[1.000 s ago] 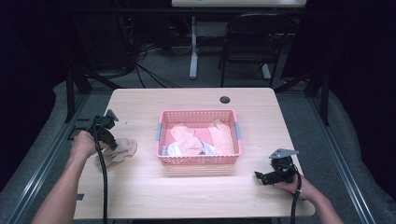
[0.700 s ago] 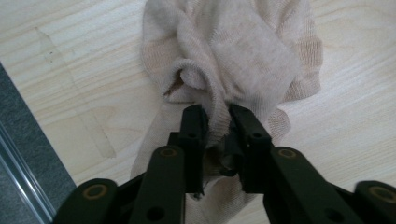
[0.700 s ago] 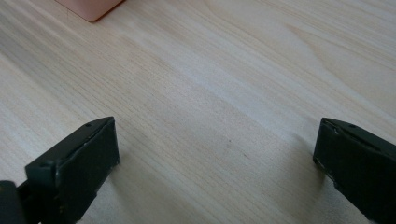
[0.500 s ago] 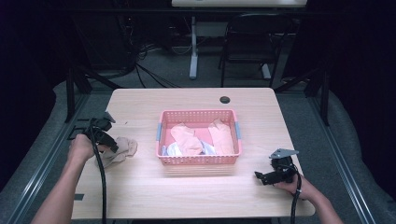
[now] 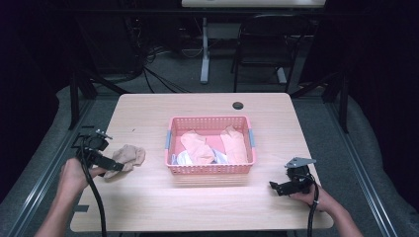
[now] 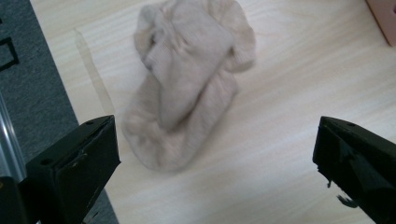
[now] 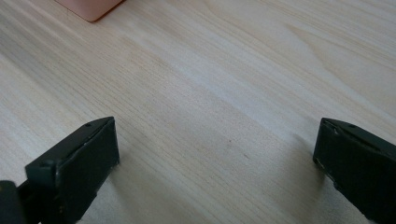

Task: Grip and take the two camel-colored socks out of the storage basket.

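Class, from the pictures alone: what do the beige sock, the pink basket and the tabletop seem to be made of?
Beige sock: soft knitted fabric, matte, with fine ribbing and limp folds. Pink basket: probably moulded plastic, with a regular lattice wall. Tabletop: pale wood or wood-look laminate, smooth, streaked with grain.

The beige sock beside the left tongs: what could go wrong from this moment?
1. The beige sock lies crumpled near the table's left edge; a careless pull could drag it off the table.
2. The left tongs have just been opening and nothing sits between them; closing from here may pinch only one loose fold.
3. The pink basket already holds several socks, so another one could hang over its rim.
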Demonstrator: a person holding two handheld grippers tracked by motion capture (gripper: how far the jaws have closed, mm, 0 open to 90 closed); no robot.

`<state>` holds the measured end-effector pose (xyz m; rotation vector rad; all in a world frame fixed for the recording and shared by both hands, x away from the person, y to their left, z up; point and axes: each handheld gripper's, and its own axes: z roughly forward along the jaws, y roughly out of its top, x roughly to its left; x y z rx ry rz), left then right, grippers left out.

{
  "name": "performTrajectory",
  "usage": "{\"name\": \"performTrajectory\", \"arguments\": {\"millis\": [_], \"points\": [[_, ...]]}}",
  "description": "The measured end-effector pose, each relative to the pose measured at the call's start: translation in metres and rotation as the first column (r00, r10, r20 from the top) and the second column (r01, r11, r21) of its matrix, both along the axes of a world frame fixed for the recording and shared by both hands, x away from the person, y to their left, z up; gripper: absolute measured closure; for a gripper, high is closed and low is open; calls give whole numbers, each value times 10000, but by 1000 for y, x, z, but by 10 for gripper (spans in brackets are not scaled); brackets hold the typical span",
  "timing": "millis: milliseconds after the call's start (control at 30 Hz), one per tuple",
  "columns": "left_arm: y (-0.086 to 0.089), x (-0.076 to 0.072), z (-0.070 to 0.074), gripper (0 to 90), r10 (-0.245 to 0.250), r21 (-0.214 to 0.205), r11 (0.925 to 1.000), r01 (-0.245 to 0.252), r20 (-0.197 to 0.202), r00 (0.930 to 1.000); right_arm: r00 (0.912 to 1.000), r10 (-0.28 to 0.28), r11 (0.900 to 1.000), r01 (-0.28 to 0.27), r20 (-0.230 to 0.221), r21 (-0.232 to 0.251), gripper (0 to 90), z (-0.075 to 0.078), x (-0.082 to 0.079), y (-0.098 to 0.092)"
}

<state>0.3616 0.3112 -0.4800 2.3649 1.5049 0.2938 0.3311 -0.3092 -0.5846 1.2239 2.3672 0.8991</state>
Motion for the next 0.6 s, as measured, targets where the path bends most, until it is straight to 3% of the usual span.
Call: {"name": "performTrajectory", "arguments": {"millis": [133, 333, 433, 600], "points": [[-1, -28, -16, 1, -59, -426, 9991, 61, 56, 10000, 10000, 7, 10000, -7, 5, 4, 0, 0, 0, 0], [-7, -58, -48, 0, -132, -411, 9991, 134, 64, 9999, 10000, 0, 10000, 0, 1, 5, 0, 0, 0, 0], [-6, -63, -51, 0, -183, -29, 9998, 183, 62, 9998, 10000, 9, 10000, -9, 12, -4, 0, 0, 0, 0], [2, -65, -52, 0, 229, -289, 9994, -213, 566, 9981, 10000, 27, 10000, -27, 18, 0, 0, 0, 0, 0]]}}
